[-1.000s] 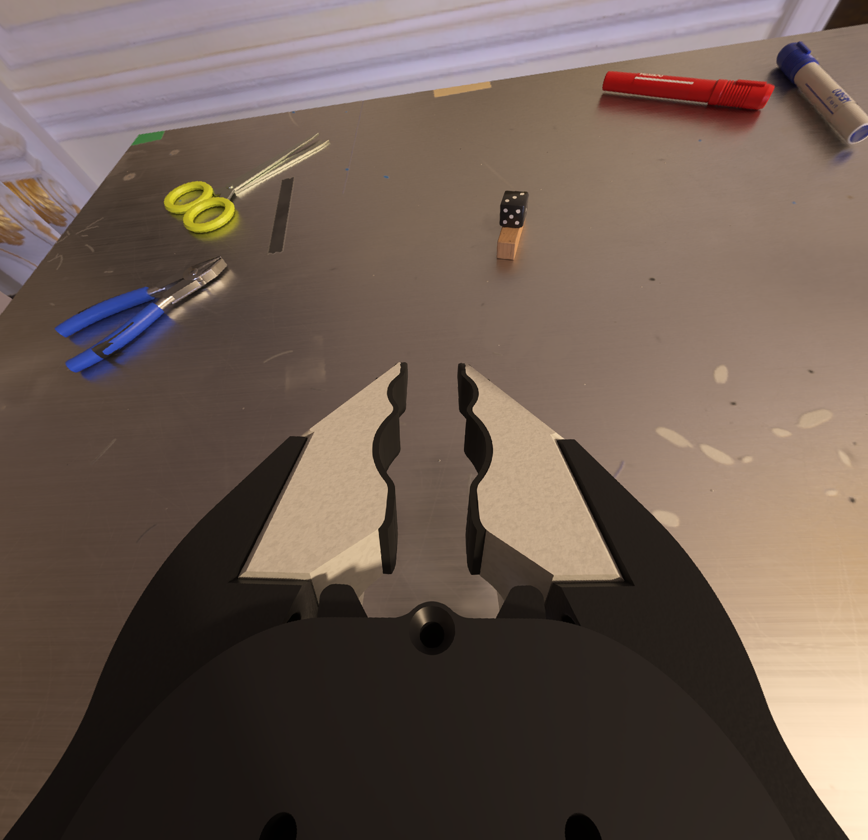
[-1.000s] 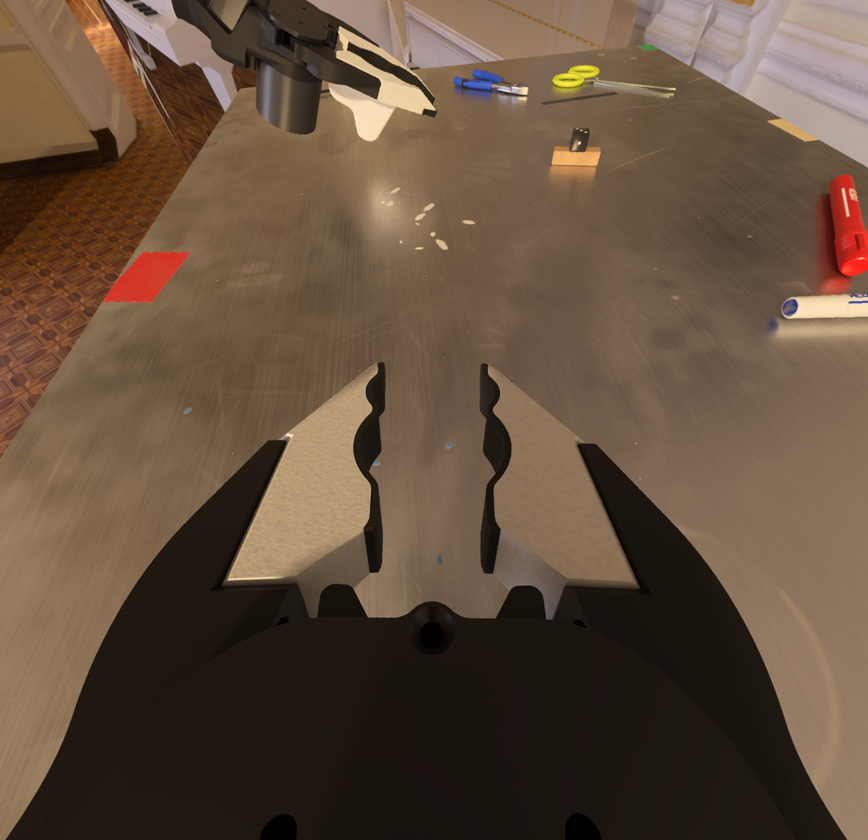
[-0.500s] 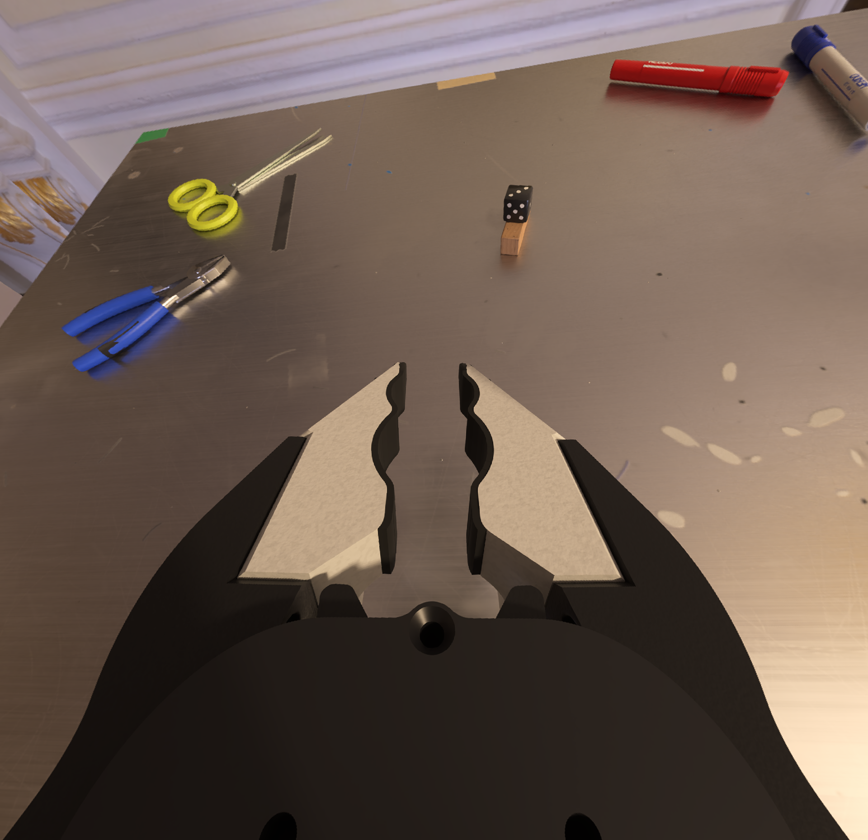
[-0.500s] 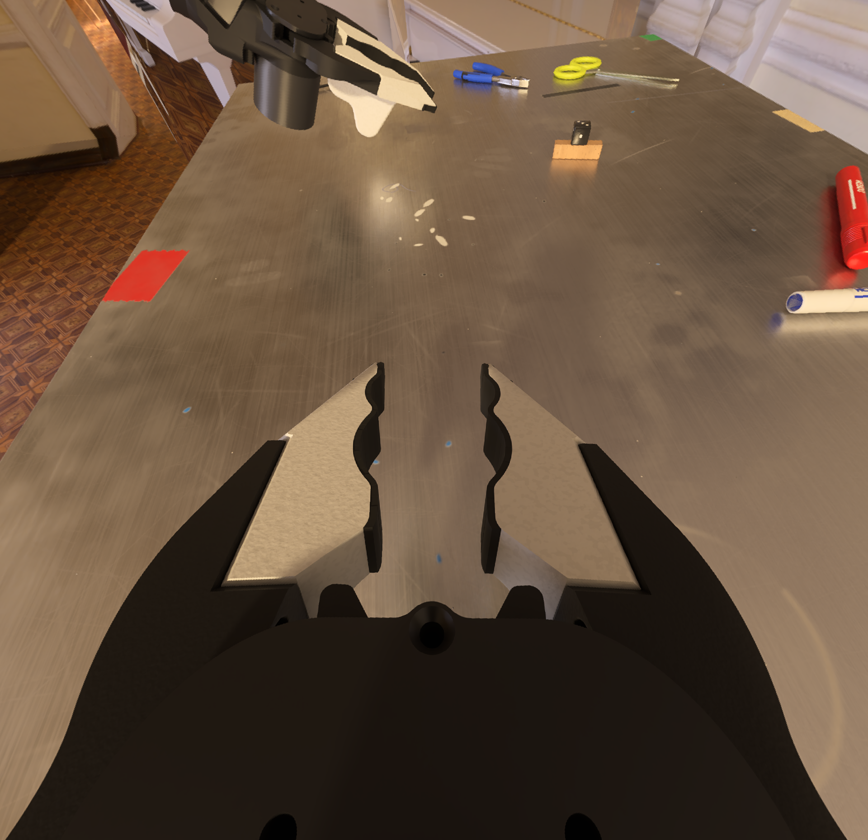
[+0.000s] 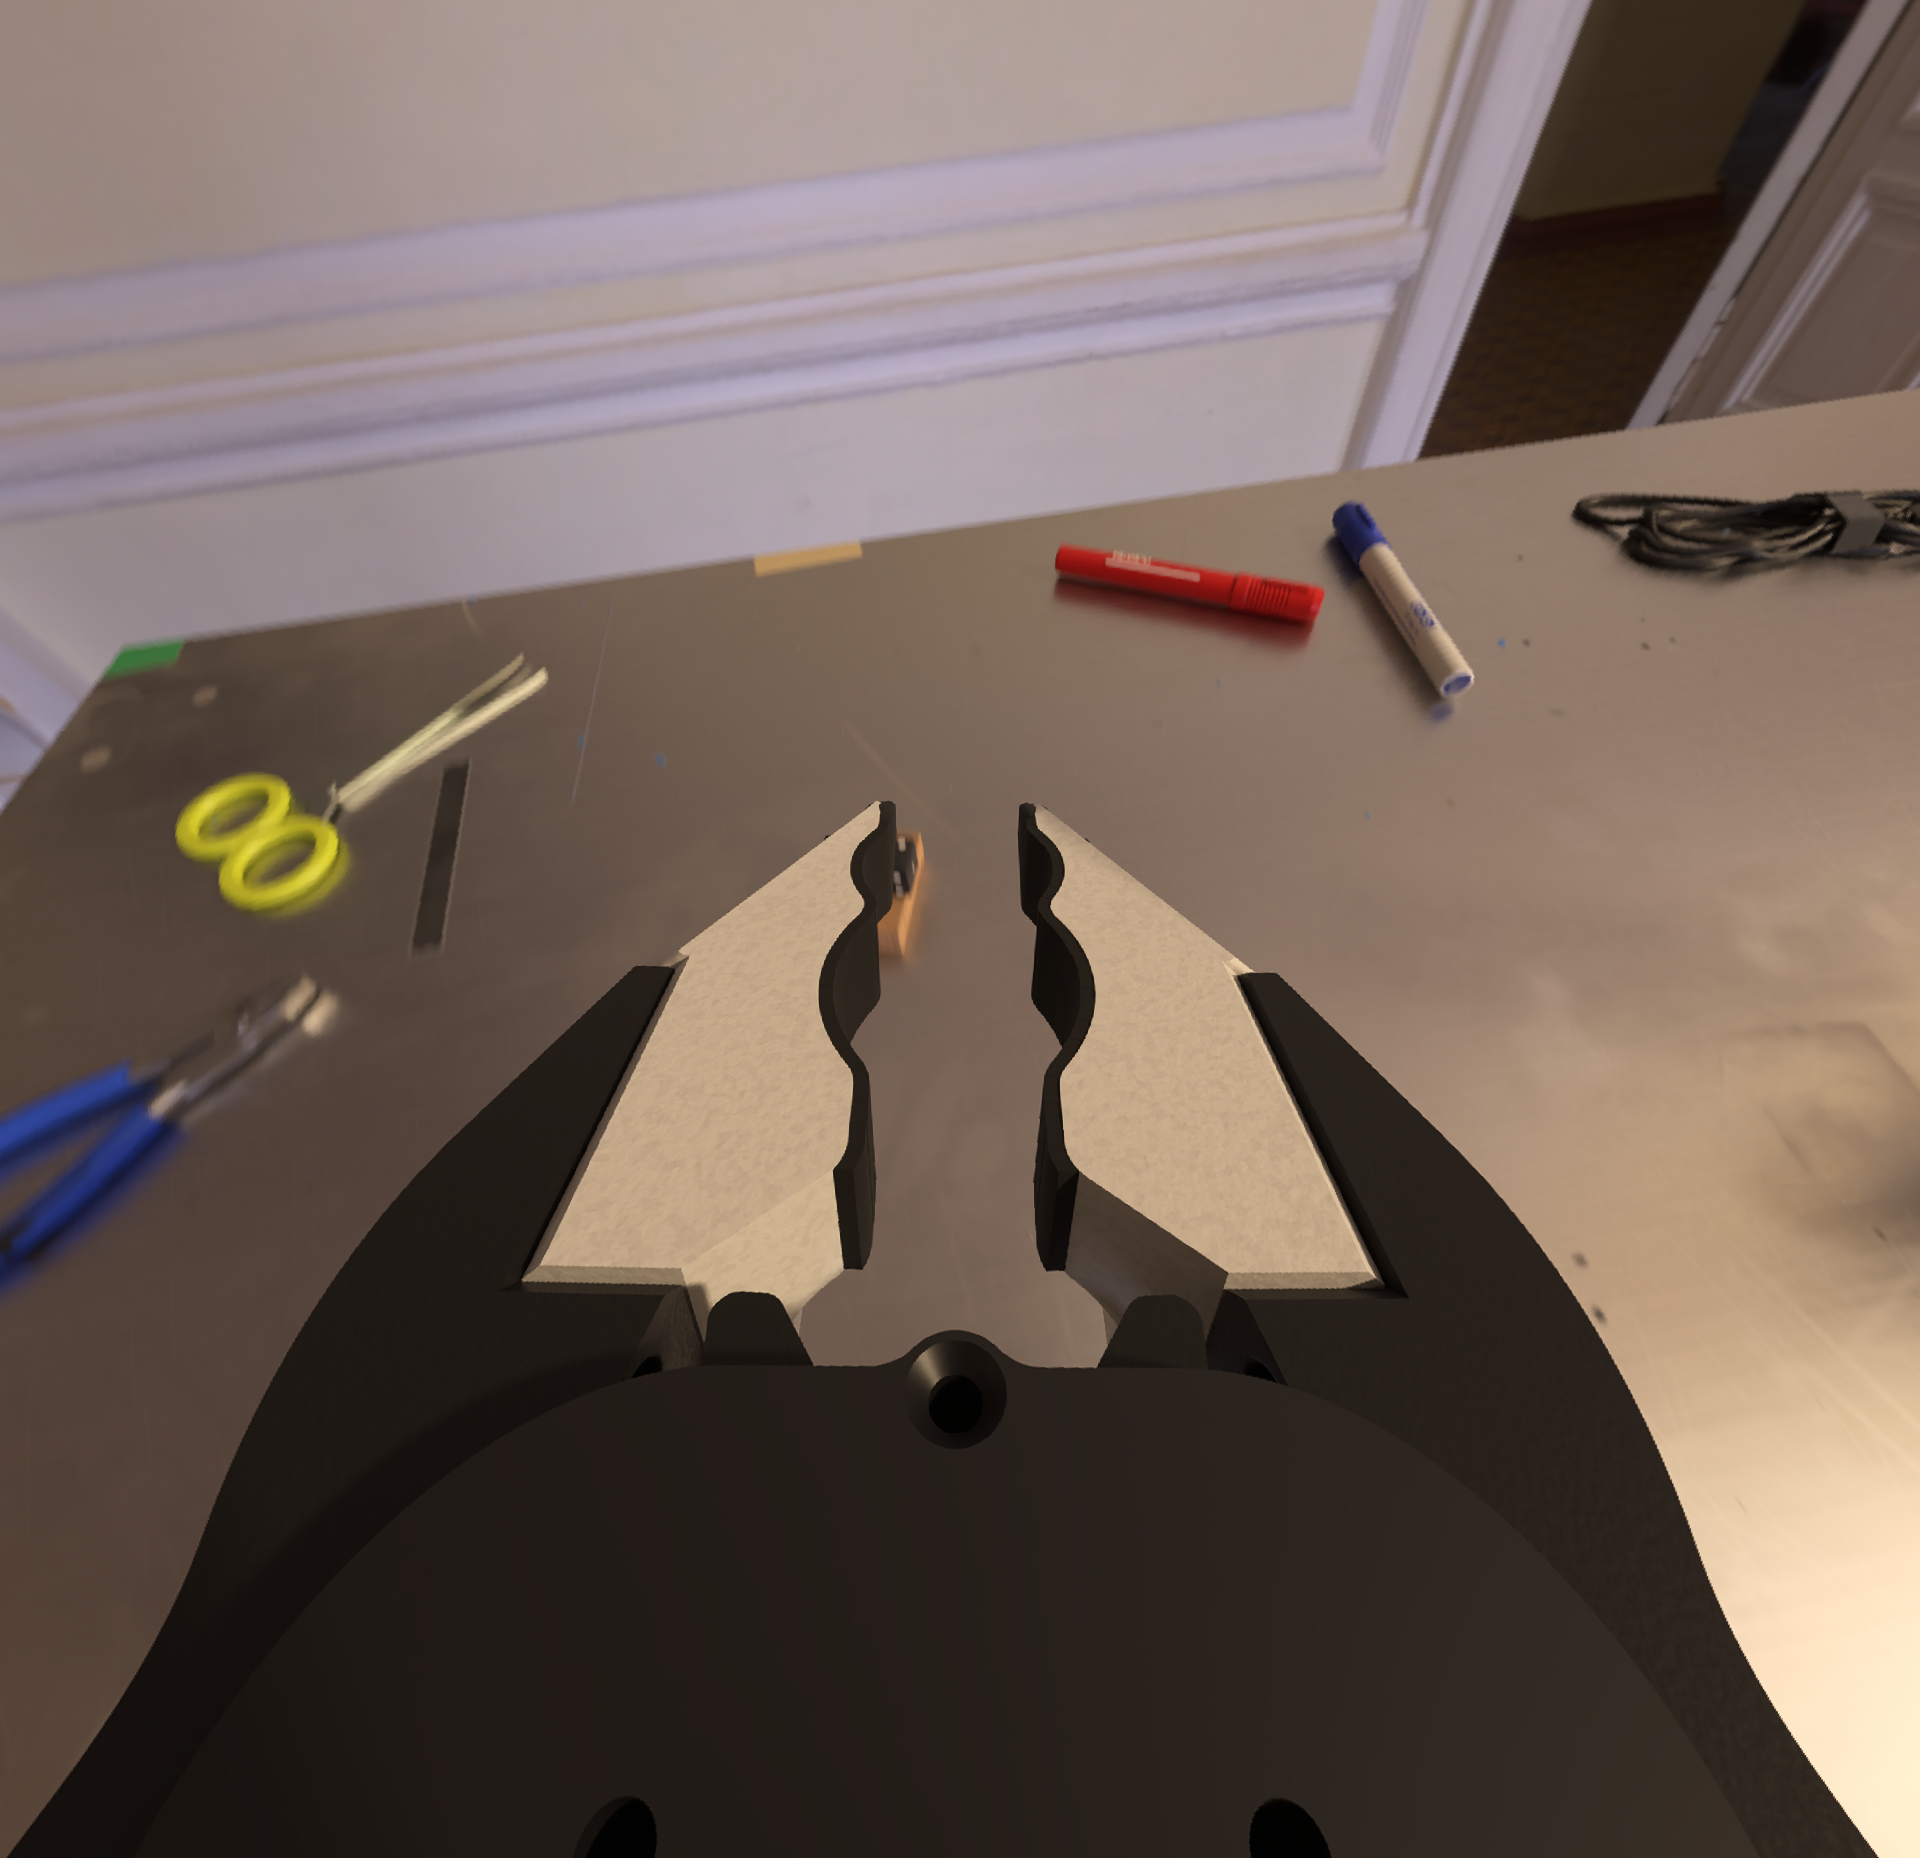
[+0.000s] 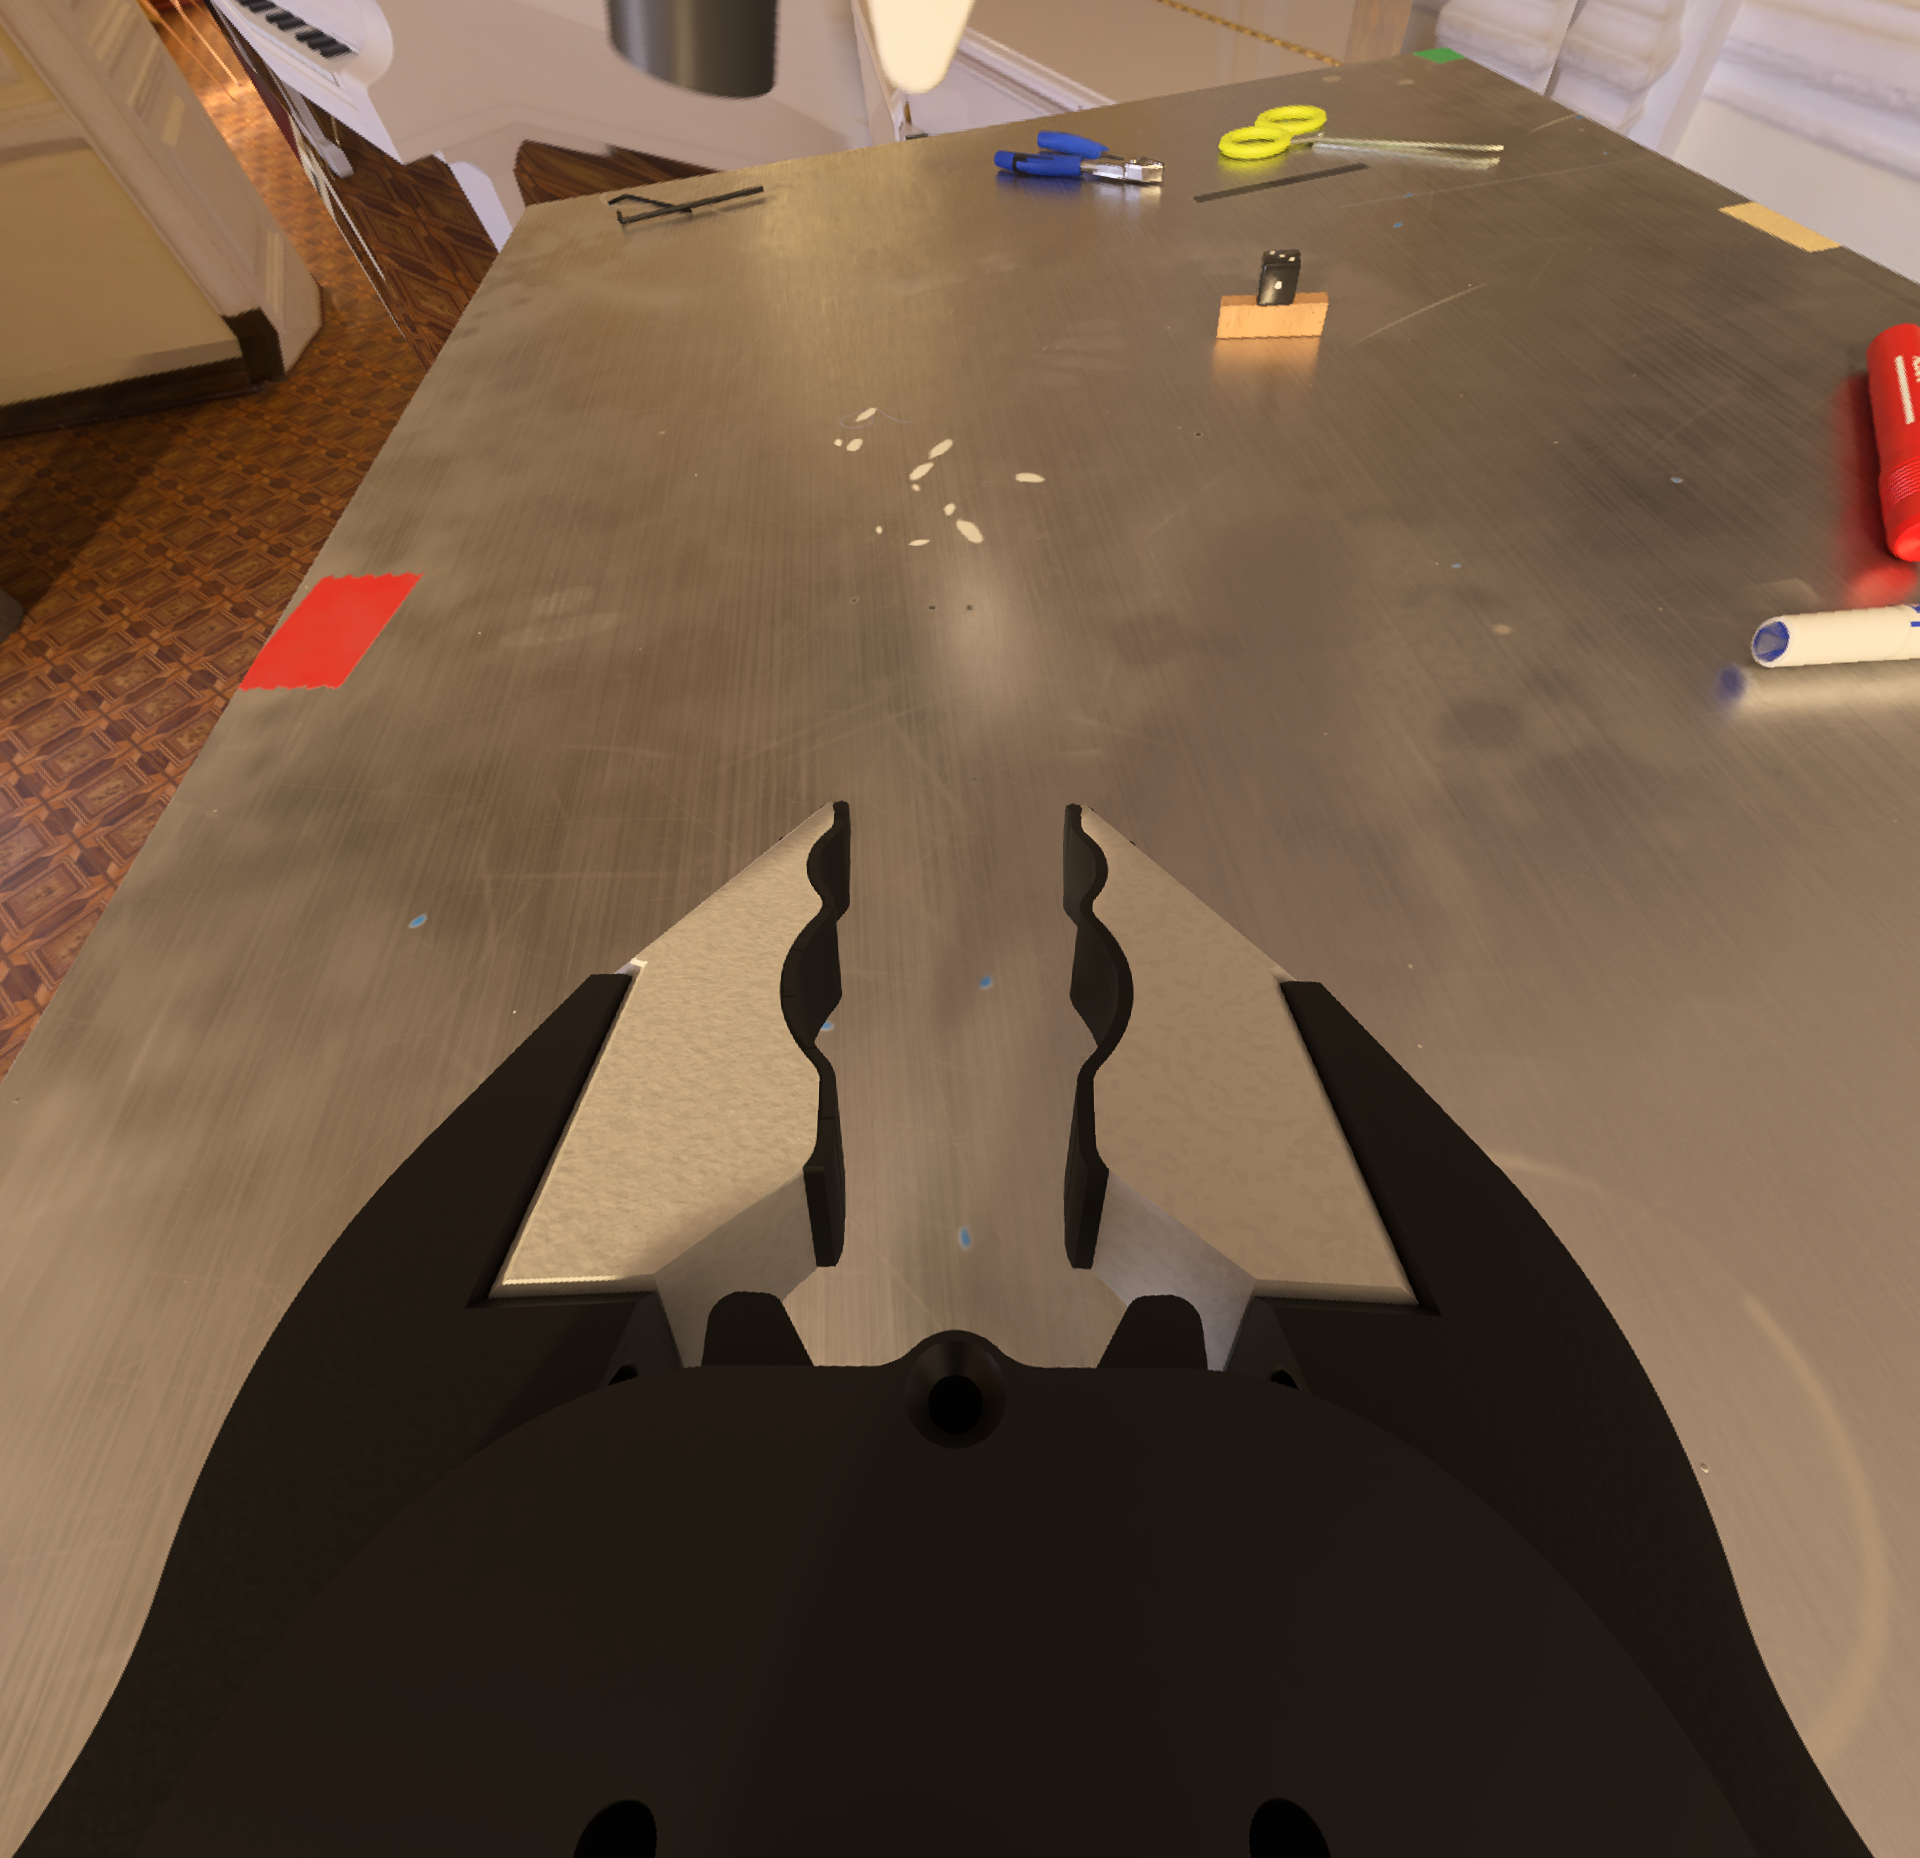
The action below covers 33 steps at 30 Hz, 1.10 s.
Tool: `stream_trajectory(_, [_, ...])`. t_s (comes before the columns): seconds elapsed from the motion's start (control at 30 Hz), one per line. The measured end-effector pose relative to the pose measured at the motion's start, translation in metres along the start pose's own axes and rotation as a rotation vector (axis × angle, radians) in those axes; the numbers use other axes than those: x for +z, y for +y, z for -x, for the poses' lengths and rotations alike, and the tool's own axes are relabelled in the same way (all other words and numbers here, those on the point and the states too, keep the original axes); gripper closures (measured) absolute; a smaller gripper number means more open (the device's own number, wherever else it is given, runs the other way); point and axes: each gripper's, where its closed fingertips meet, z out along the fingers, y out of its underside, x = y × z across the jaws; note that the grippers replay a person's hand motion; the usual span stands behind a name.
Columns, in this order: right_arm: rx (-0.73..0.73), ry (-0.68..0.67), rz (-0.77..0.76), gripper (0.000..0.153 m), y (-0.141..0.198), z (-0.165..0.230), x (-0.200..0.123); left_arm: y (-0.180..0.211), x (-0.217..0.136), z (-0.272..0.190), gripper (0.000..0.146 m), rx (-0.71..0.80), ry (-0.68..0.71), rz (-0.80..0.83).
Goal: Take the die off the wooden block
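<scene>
A small black die [image 6: 1278, 276] stands on a pale wooden block [image 6: 1270, 317] on the metal table, far ahead and to the right of my open, empty right gripper [image 6: 956, 811]. In the left wrist view the die [image 5: 908, 861] and block [image 5: 900, 925] lie well beyond my open left gripper [image 5: 954, 811]. They show just inside its left fingertip, which partly hides them. In the right wrist view, only the grey cylinder and a white finger [image 6: 904, 0] of the left gripper show, high at the top edge.
Yellow-handled scissors [image 5: 260, 842], a black strip [image 5: 442, 852] and blue pliers [image 5: 104, 1133] lie to the left. A red marker [image 5: 1184, 582], a blue-capped marker [image 5: 1403, 603] and a black cable [image 5: 1756, 541] lie at the back right. Red tape [image 6: 332, 629] marks the table edge; hex keys [image 6: 686, 203] lie far off.
My left gripper has pitched up and swung, so the die and block now line up by its left fingertip. In the right wrist view it has moved up toward the top edge. The right gripper has shifted only slightly.
</scene>
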Motion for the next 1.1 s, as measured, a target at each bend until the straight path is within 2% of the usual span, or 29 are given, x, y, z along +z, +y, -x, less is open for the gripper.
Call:
stream_trajectory(0.1, [0.001,0.001,-0.002,0.112,0.0,0.0,0.0,-0.015,0.03,0.014,0.123,0.02,0.035,0.023])
stream_trajectory(0.2, [-0.003,0.001,0.007,0.111,0.001,0.0,0.001,-0.001,0.065,0.029,0.114,-0.05,0.12,0.183])
stream_trajectory(0.27, [-0.008,0.003,0.015,0.111,0.002,0.0,0.002,0.012,0.081,0.034,0.11,-0.078,0.151,0.225])
stream_trajectory(0.47, [-0.03,-0.002,0.057,0.112,0.006,0.002,0.008,0.042,0.096,0.033,0.112,0.025,0.107,0.333])
stream_trajectory(0.63, [-0.032,-0.029,0.088,0.111,0.008,0.004,0.014,0.069,0.107,0.025,0.106,0.001,0.156,0.462])
stream_trajectory(0.77, [-0.042,-0.01,0.065,0.11,0.006,0.004,0.011,0.08,0.113,0.022,0.104,-0.006,0.167,0.491])
stream_trajectory(0.83, [-0.047,-0.005,0.067,0.11,0.006,0.004,0.011,0.083,0.115,0.022,0.107,0.013,0.152,0.502])
stream_trajectory(0.93, [-0.063,0.001,0.074,0.11,0.007,0.005,0.012,0.081,0.115,0.025,0.13,0.065,0.11,0.491])
stream_trajectory(1.1, [-0.086,0.015,0.078,0.109,0.008,0.006,0.012,0.065,0.104,0.041,0.13,0.054,0.05,0.412])
